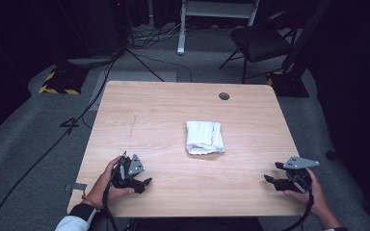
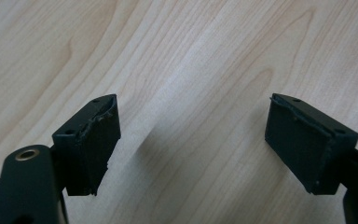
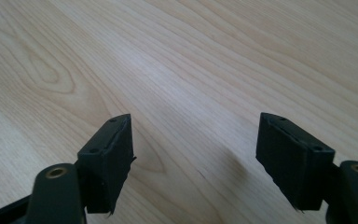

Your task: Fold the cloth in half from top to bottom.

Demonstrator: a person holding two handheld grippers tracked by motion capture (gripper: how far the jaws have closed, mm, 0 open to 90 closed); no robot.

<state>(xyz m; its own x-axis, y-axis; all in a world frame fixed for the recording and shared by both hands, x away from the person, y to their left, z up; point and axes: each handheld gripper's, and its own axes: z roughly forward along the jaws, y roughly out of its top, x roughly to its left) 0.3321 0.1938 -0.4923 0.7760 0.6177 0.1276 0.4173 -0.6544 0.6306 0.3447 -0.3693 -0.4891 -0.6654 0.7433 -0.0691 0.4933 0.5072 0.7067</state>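
While both sets of fingers stand spread wide with nothing between them, the left gripper (image 1: 142, 184) rests low over the near left part of the worktop (image 1: 164, 110), held in the person's left hand (image 1: 107, 180), and its own view looks past two black fingers (image 2: 91, 140) at bare pale wood grain in the gap. Across from it, the right gripper (image 1: 270, 179) sits at the near right edge of the worktop in the right hand (image 1: 308, 192), its fingers pointing inward toward the left gripper; in the right gripper view its two fingers (image 3: 109, 158) frame plain wood in the same way, and neither pair touches anything. Ahead of both sets of fingers, roughly midway between them and farther toward the worktop's centre, lies a folded white cloth (image 1: 204, 137), flat on the wood and well apart from either gripper. Beyond the cloth, near the far edge, a small round grey grommet (image 1: 224, 96) is set into the wood. Behind the worktop on the grey floor stand a dark folding chair (image 1: 260, 43) and loose black cables (image 1: 144, 57).
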